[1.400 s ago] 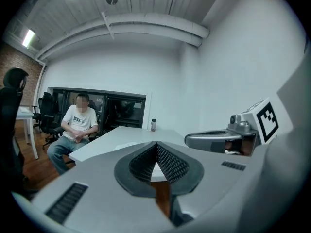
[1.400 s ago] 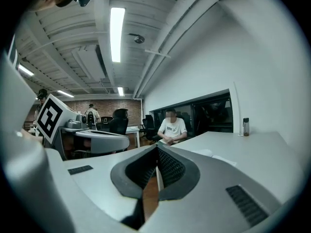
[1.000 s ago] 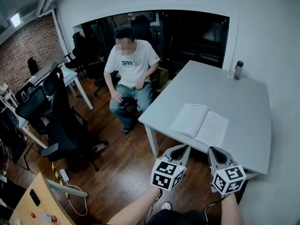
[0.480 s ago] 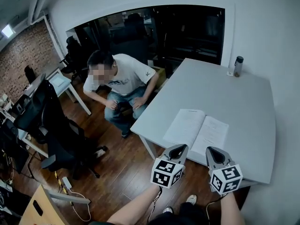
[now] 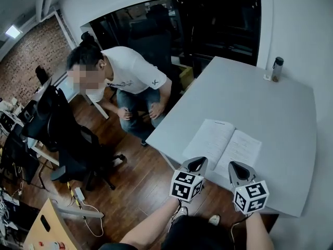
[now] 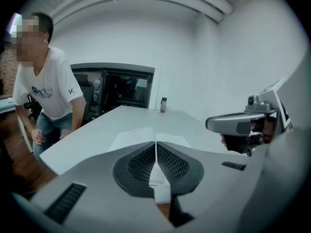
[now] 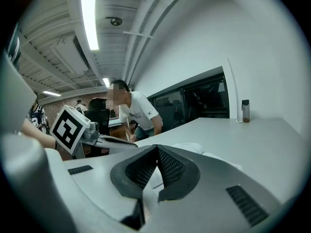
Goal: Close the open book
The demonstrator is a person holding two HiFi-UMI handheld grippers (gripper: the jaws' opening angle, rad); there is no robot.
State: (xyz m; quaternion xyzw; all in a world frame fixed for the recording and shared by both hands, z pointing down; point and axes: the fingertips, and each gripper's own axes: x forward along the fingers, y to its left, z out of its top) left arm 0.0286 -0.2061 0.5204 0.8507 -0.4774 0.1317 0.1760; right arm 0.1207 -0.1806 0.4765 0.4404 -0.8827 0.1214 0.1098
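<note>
An open book (image 5: 222, 148) lies flat with white pages up near the front edge of the grey table (image 5: 270, 113). In the left gripper view the book (image 6: 141, 137) shows just beyond the jaws. My left gripper (image 5: 198, 163) hovers at the table's front edge just short of the left page, its jaws shut and empty. My right gripper (image 5: 237, 166) hangs beside it, near the right page's front edge, jaws shut with nothing between them. In the right gripper view a strip of the book (image 7: 194, 147) peeks over the jaws.
A dark bottle (image 5: 277, 69) stands at the table's far right corner. A person in a white T-shirt (image 5: 127, 74) leans forward left of the table. Black office chairs (image 5: 73, 145) stand on the wooden floor at left. A white wall runs along the table's right side.
Both grippers have come forward and lower toward the book's front edge. The person at left has risen from sitting and leans forward.
</note>
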